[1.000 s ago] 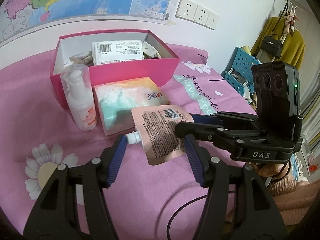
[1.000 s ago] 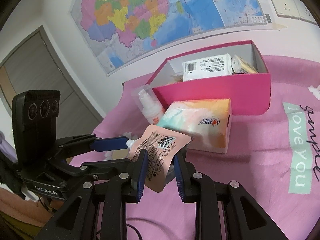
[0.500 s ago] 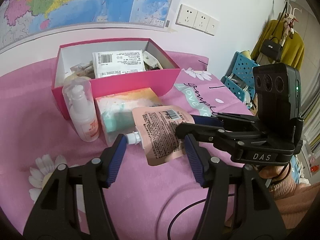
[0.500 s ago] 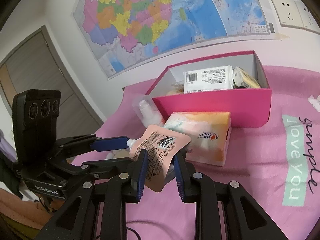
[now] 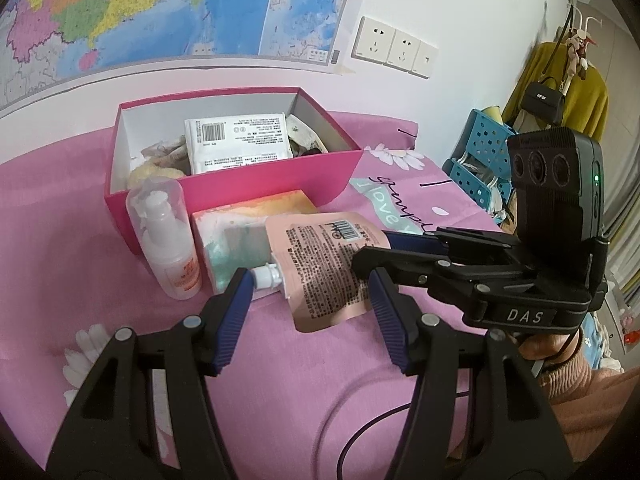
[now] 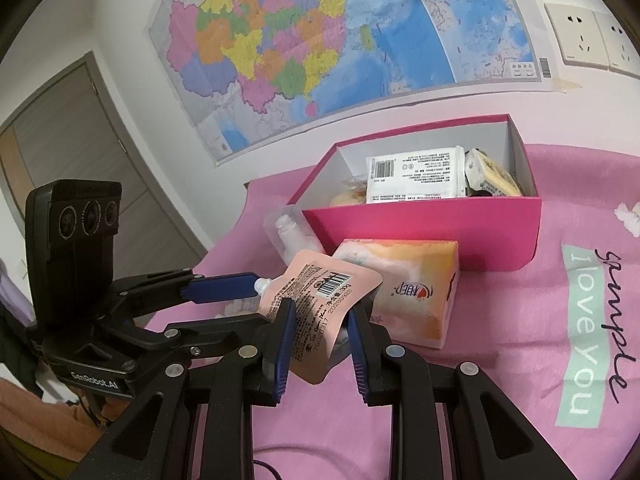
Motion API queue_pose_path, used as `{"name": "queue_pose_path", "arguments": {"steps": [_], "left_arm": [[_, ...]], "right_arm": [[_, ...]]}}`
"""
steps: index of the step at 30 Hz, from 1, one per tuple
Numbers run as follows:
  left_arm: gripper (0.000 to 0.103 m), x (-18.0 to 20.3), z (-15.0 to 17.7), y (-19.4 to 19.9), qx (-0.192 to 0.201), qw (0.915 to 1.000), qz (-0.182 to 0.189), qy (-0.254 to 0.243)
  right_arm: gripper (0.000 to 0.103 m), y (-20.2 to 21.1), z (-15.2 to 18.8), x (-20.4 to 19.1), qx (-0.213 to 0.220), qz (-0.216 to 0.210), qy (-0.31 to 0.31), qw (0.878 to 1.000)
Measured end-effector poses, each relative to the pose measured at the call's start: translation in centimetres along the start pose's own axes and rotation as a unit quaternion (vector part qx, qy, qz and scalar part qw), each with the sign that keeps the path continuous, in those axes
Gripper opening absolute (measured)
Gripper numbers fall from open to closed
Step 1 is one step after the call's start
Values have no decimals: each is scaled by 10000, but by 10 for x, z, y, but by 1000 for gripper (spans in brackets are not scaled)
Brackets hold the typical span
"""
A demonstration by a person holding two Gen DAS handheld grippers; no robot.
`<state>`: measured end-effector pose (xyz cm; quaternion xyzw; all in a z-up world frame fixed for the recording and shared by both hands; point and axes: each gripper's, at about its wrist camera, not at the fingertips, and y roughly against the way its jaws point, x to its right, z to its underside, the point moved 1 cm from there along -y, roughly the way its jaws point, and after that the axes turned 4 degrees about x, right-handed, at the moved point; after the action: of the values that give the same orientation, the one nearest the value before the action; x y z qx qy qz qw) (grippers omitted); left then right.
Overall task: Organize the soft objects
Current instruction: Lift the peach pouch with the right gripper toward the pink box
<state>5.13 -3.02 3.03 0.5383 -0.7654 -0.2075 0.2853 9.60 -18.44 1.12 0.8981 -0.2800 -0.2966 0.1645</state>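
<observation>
the pouch at centre frame was peach-pink, flat and slightly creased, with black print, a barcode and a white spout. the right gripper pinched its lower edge. the left gripper stood spread around it, one pad touching the spout.

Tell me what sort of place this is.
Probably a room in a home: a wall map above a surface under a pink flowered cloth, and a yellow garment with a black handbag hanging nearby.
</observation>
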Motion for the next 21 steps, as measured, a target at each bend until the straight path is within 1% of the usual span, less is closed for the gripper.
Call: {"name": "queue_pose_path", "arguments": {"steps": [21], "left_arm": [[61,0,-9,-5,29,10000,-4,-49]], "right_arm": [[26,2,-11,4,105,48,34,9999]]}}
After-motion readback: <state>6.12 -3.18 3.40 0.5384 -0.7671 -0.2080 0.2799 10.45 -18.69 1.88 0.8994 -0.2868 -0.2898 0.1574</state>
